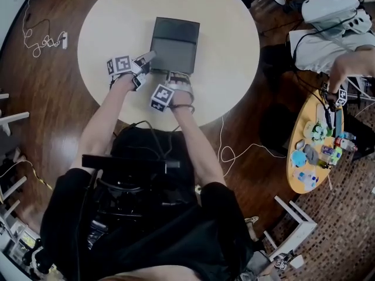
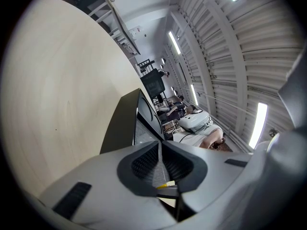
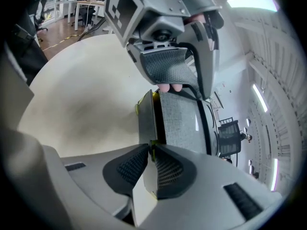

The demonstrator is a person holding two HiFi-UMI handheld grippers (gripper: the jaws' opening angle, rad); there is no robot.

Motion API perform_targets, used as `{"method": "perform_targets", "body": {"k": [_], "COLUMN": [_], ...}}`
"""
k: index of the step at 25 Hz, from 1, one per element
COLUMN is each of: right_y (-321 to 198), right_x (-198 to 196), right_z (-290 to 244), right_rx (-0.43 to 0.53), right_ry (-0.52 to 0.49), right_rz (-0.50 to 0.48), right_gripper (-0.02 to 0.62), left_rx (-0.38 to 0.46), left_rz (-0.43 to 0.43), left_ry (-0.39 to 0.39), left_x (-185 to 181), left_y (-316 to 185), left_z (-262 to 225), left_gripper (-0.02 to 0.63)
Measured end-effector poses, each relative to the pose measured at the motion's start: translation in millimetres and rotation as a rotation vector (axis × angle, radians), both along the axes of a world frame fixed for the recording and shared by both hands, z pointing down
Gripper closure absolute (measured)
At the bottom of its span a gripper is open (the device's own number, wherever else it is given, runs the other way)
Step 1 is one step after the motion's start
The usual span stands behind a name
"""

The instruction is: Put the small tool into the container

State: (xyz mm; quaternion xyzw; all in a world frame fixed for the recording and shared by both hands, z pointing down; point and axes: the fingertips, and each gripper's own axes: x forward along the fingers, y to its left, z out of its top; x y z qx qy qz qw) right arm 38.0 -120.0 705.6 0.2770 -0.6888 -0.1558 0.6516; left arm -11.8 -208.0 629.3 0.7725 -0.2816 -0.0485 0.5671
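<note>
A dark grey flat container (image 1: pixel 174 44) lies mid-table, its pale textured face (image 3: pixel 181 121) in the right gripper view. My right gripper (image 1: pixel 176 79) is at its near edge. The jaws (image 3: pixel 151 169) are shut on a thin flat grey piece with yellow trim (image 3: pixel 146 119), which lines up with the container's near wall. I cannot tell whether it is the small tool. My left gripper (image 1: pixel 146 58) is at the container's front-left corner and hangs above it in the right gripper view (image 3: pixel 180 63). Its jaws (image 2: pixel 162 164) are shut, with a thin pale strip showing in the seam.
The round white table (image 1: pixel 105 34) has bare surface all around the container. A second small table (image 1: pixel 313 148) with several colourful items stands at the right, where another person (image 1: pixel 337 45) sits. Cables (image 1: pixel 35 40) trail on the wooden floor.
</note>
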Motion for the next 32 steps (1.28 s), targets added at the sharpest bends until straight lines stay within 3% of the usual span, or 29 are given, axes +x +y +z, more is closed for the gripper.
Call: {"method": "perform_targets", "body": {"k": [3, 6, 9, 14, 17, 19, 21, 25, 28, 32], "right_y": [5, 19, 37, 90, 123, 142, 161, 180, 180, 165], "right_x": [1, 11, 18, 37, 62, 72, 76, 63, 49, 40], "right_z": [-14, -22, -31, -56, -67, -76, -86, -111, -129, -156], "right_rx": [0.008, -0.041, -0.113, -0.236, -0.245, -0.23, -0.206, -0.162, -0.169, -0.179], "right_ry": [-0.032, -0.178, -0.418, -0.935, -1.195, -1.345, -1.476, -1.641, -1.678, -1.708], "right_rz": [0.037, 0.156, 0.326, 0.671, 0.893, 1.012, 1.099, 1.13, 1.074, 0.961], "right_gripper": [0.529, 0.529, 0.531, 0.547, 0.583, 0.592, 0.6, 0.612, 0.612, 0.612], "left_rx": [-0.003, -0.006, 0.003, 0.049, 0.07, 0.081, 0.053, 0.056, 0.064, 0.144], "left_rz": [0.002, -0.001, -0.007, 0.055, 0.064, 0.047, 0.025, 0.003, -0.015, -0.026], "left_ry": [0.002, 0.014, 0.043, 0.076, 0.204, 0.19, 0.23, 0.294, 0.325, 0.325], "left_x": [-1, -1, -2, -8, -19, -42, -58, -85, -94, -102], "left_y": [0, 0, -2, 26, 46, 56, 73, 99, 115, 134], "left_z": [0, 1, -3, -18, -36, -34, -32, -32, -40, -67], "left_gripper": [0.586, 0.586, 0.586, 0.586, 0.586, 0.586, 0.586, 0.586, 0.586, 0.586]}}
